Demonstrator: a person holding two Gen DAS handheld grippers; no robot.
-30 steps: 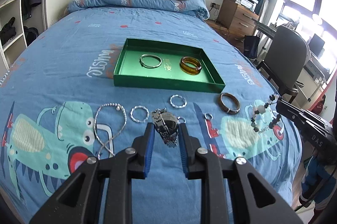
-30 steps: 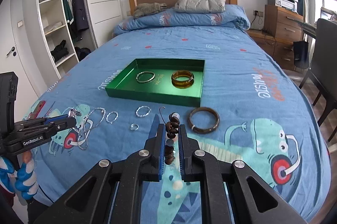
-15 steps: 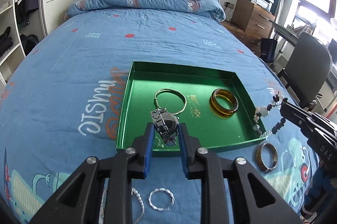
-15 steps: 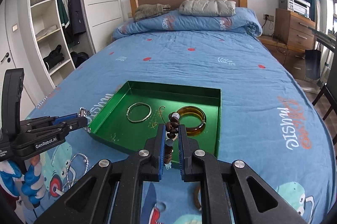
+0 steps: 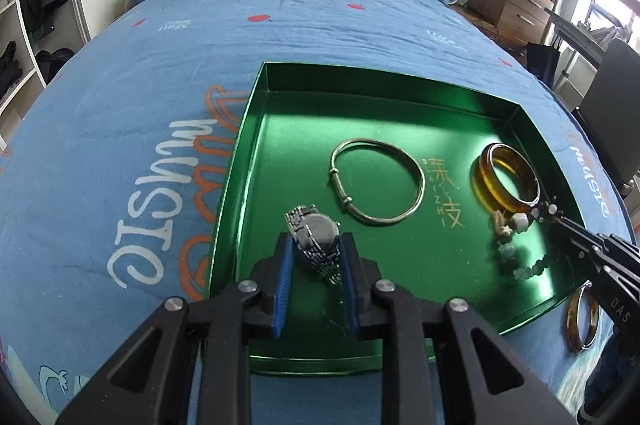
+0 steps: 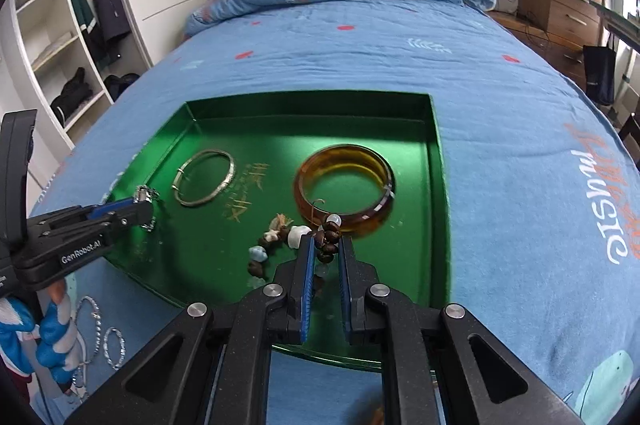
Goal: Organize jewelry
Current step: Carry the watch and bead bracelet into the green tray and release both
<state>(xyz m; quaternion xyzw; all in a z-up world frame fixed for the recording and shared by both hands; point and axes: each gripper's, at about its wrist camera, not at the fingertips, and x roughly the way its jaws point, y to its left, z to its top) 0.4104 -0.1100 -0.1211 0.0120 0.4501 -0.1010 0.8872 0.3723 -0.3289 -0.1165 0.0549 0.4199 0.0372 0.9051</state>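
Note:
A green tray [image 5: 248,129] [image 6: 438,161] lies on the blue bedspread. It holds a silver bangle [image 5: 378,181] [image 6: 206,182] and an amber bangle [image 5: 506,177] [image 6: 346,185]. My left gripper [image 5: 316,245] [image 6: 146,203] is shut on a silver watch [image 5: 316,243], low over the tray's near left part. My right gripper [image 6: 325,245] [image 5: 554,215] is shut on a beaded bracelet [image 6: 330,237] [image 5: 516,225]. Its loose beads [image 6: 276,237] trail onto the tray floor beside the amber bangle.
A brown bangle [image 5: 580,317] lies on the bedspread just outside the tray's near right corner. Silver chains and rings [image 6: 108,341] lie near the tray's left corner. A gloved hand [image 6: 44,321] holds the left gripper. Pillows, shelves and a dresser stand beyond.
Both grippers moved forward and down from the loose jewelry to above the tray, carrying the watch and the beaded bracelet. The bracelet's beads now touch the tray floor.

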